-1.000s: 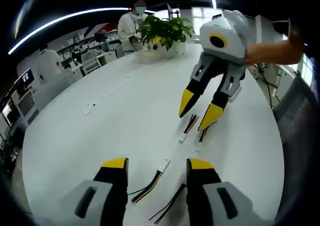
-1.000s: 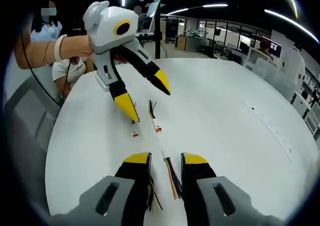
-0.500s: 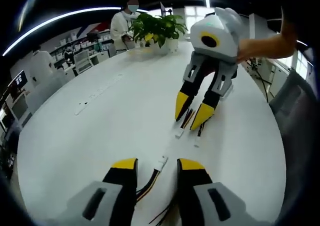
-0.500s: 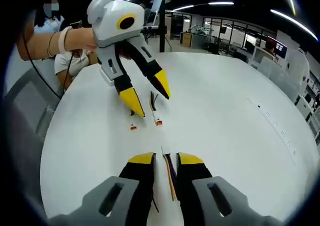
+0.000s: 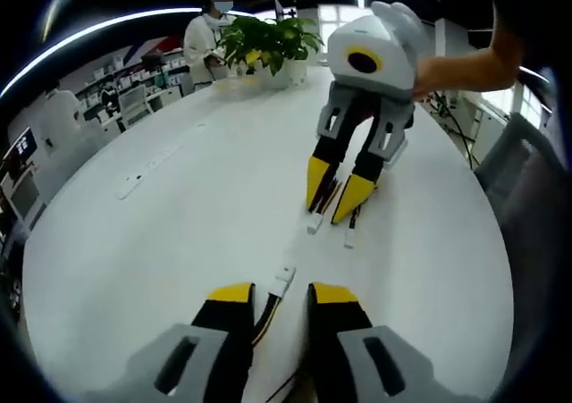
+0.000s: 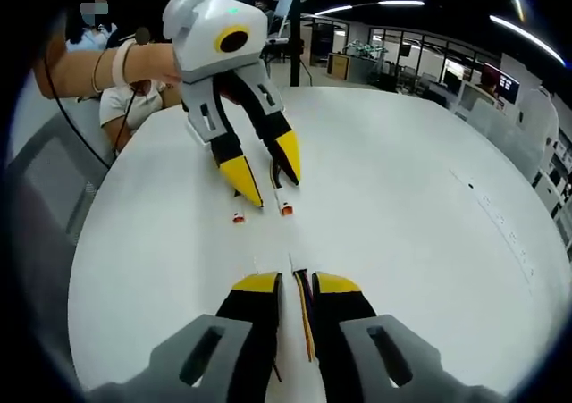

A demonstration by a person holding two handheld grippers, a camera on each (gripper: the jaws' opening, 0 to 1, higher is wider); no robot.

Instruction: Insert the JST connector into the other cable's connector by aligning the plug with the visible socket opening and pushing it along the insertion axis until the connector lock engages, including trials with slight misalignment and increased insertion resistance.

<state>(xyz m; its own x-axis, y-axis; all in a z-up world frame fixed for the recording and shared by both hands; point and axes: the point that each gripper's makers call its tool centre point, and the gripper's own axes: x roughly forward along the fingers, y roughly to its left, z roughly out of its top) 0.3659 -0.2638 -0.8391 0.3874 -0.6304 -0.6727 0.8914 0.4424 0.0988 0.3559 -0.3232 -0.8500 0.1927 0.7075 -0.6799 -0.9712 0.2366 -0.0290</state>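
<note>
Two narrow claws: left claw point(image 5: 275, 293) straddles one cable point(image 5: 268, 306), right claw point(image 6: 295, 281) another cable point(image 6: 304, 318).

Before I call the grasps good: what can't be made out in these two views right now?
- Left gripper: whether its jaws actually pinch the cable in the left gripper view; the contact is too small to see.
- Right gripper: same doubt in the right gripper view, wires between nearly closed jaws.
- White connector: socket opening too small.
- Cable tails: cut off behind the jaws at the bottom edge.
</note>
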